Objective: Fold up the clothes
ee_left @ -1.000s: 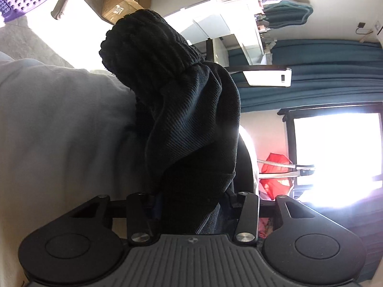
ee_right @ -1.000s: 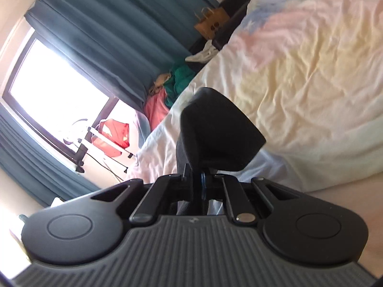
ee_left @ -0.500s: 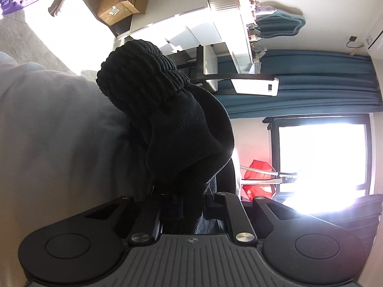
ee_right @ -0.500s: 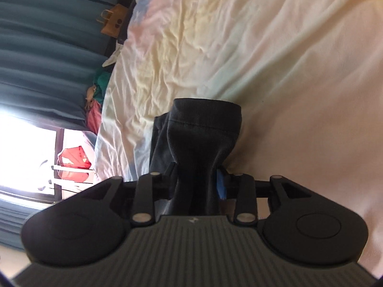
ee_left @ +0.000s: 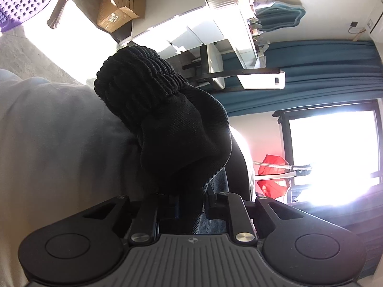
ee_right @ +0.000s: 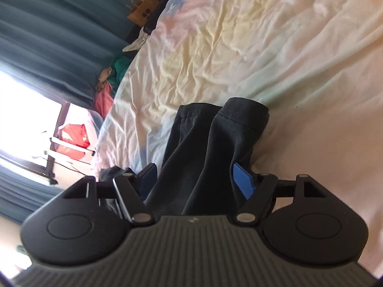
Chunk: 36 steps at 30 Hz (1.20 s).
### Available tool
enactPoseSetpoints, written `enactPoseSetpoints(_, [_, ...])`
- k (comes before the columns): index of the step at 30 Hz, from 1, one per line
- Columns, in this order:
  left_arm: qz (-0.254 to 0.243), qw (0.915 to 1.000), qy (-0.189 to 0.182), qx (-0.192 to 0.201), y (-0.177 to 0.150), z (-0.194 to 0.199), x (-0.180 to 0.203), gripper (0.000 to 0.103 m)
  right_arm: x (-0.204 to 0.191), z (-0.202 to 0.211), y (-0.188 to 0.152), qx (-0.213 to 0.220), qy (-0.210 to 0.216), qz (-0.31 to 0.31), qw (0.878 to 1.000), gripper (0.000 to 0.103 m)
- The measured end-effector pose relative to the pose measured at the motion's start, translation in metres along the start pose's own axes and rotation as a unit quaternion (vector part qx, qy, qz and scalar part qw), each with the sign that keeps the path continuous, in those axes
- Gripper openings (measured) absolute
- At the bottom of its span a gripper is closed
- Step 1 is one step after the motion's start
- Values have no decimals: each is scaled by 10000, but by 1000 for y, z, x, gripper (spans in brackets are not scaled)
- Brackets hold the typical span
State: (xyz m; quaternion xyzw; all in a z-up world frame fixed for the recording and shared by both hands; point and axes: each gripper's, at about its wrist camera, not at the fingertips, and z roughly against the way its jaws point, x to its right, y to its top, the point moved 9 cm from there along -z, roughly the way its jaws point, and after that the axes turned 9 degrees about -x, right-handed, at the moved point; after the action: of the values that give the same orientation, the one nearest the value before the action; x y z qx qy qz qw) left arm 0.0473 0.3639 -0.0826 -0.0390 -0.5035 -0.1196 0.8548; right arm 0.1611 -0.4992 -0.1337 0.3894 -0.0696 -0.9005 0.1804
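The left claw (ee_left: 185,205) is clenched on a black garment (ee_left: 167,129); the right claw (ee_right: 195,179) is spread, dark cloth (ee_right: 215,143) between its fingers, above the bed (ee_right: 263,47). No writing is legible.

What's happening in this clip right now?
A person with a gripper in each hand is folding a dark garment over a bed with a pale, wrinkled sheet. The left gripper is shut on a bunched part of it, near a black ribbed cuff. The right gripper has its jaws spread, blue pads showing, with the hemmed end of the fabric lying between them on the sheet; no finished fold is visible.
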Motion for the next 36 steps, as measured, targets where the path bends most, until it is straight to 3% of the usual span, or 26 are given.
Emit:
enactPoseSetpoints(4, [48,9998,203,-26,1,-2,-8,24,1,-23,3,-79,-622,452,9970,73])
enactPoseSetpoints(7, [143,9996,242,-78,3,-2,-16,25,13,-43,2,-283,-1368,886,9862,71])
enactPoseSetpoints(8, [170,9995,251,-95,3,-3,-18,25,23,-44,3,-306,-1389,742,9871,70])
enactPoseSetpoints(10, [188,9995,235,-125,5,-3,-20,25,44,-36,9,-220,-1136,154,9932,70])
enactPoseSetpoints(14, [265,9993,176,-171,7,-4,-24,26,70,-3,29,546,-727,-798,9927,73])
enactPoseSetpoints(17, [292,9992,195,-184,8,-6,-26,27,78,-15,31,248,-158,-1114,9933,73])
enactPoseSetpoints(19, [310,9991,208,-192,9,-7,-27,31,77,-37,25,-283,489,-1347,9893,73])
enactPoseSetpoints(23, [268,9989,316,-239,14,-15,-33,40,68,-46,29,-253,876,-1347,9867,73])
enactPoseSetpoints(24, [232,9988,356,-256,15,-17,-35,40,66,-46,30,-173,920,-1338,9866,68])
enactPoseSetpoints(26, [52,9989,373,-269,18,-21,-35,39,63,-47,33,-33,876,-1256,9882,25])
enactPoseSetpoints(27, [-3,9991,344,-257,19,-21,-34,38,61,-45,34,27,763,-1163,9903,12])
enactPoseSetpoints(29, [105,9996,164,-215,16,-18,-33,25,57,-38,37,233,557,-1060,9925,10])
enactPoseSetpoints(32, [444,9985,-256,-188,12,-8,-31,12,43,-14,40,641,834,-1042,9890,9])
enactPoseSetpoints(34, [598,9967,-526,-175,8,3,-25,10,36,6,39,906,798,-848,9891,9])
enactPoseSetpoints(36, [367,9980,-480,-157,4,19,-19,9,38,20,38,1051,586,-724,9901,9])
